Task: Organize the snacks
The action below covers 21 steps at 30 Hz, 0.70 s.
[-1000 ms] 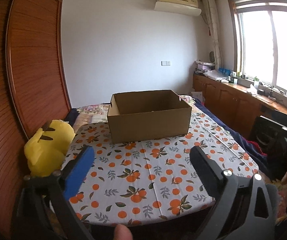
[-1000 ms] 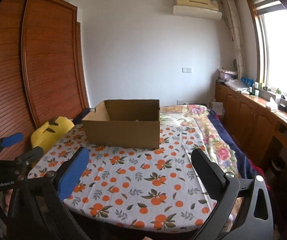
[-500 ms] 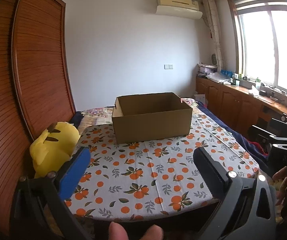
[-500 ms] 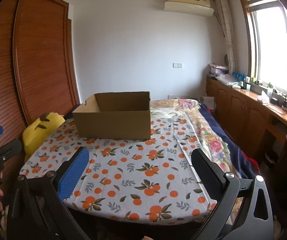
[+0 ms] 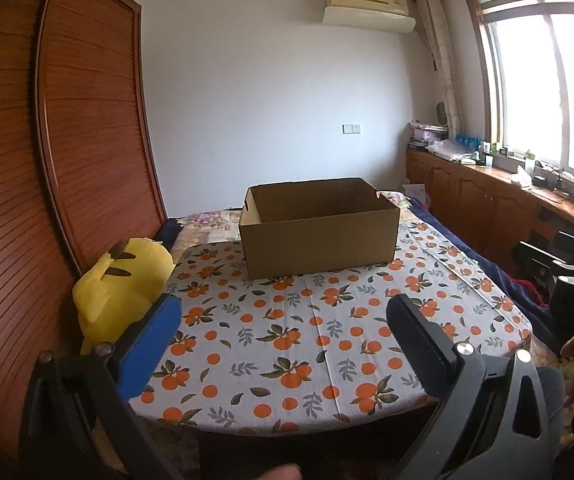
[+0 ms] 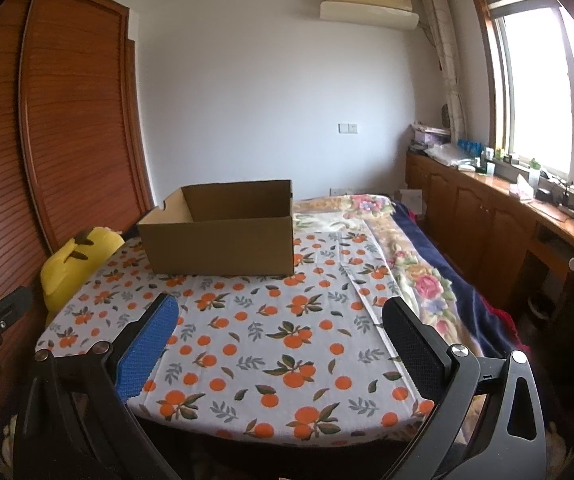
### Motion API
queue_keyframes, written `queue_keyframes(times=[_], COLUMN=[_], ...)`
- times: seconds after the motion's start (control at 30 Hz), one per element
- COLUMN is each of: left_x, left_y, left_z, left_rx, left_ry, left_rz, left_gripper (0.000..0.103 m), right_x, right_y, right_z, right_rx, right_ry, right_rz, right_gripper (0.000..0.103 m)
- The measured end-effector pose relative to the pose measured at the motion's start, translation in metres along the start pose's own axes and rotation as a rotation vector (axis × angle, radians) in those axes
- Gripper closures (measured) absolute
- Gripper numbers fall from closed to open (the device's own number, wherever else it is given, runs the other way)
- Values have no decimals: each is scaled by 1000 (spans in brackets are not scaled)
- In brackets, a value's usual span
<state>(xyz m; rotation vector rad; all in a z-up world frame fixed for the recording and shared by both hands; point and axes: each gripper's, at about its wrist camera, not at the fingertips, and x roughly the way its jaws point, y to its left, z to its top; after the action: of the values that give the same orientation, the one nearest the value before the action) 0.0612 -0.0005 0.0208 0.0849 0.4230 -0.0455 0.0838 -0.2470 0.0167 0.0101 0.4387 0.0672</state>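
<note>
Since the earlier frames, both cameras have tipped slightly, so the cardboard box (image 5: pixel 319 232) sits lower in each view and more ceiling shows; the box itself has not shifted on the surface (image 5: pixel 327 344). Jaws of the left hand-held gripper (image 5: pixel 283 324) have just been opening to full spread, with nothing between them.

Findings:
- Left hand-held gripper: wide apart and empty, hovering off the near edge of the surface, aimed at the box.
- Right hand-held gripper (image 6: pixel 279 324): likewise spread and empty, off the near edge, nearer the right corner.
- Cardboard box: upright, top open, at the far edge of the surface, slightly left of centre in the right wrist view. Its position leaves the near area of the orange-print cloth free, presumably as working room.
- Snacks: none visible on the cloth. The box interior is mostly hidden behind its front wall, so whether anything lies inside cannot be told.
- Yellow plush toy (image 5: pixel 123 288): beside the left edge of the surface, against the wooden wardrobe (image 5: pixel 67 160), apart from the box.

Assessment: both grippers appear readied, held clear of the surface because no item is yet in reach. The task looks barely begun, or possibly finished.
</note>
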Motion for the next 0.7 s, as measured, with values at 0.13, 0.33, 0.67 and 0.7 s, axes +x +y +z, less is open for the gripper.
queue_keyframes(times=[0.13, 0.33, 0.67, 0.7], left_x=[0, 0, -1, -1], left_y=[1, 0, 0, 0], left_z=[-1, -2, -3, -3], left_rx=[-4, -7, -5, -6], left_ry=[-3, -1, -15, -16], left_rz=[18, 26, 45, 47], left_gripper=[0, 0, 0, 0], right_x=[0, 1, 2, 2], right_y=[1, 4, 8, 8], right_z=[0, -3, -3, -3], right_rx=[0, -4, -5, -4], right_ry=[1, 6, 4, 2], right_rz=[2, 9, 10, 9], right_gripper=[0, 0, 0, 0])
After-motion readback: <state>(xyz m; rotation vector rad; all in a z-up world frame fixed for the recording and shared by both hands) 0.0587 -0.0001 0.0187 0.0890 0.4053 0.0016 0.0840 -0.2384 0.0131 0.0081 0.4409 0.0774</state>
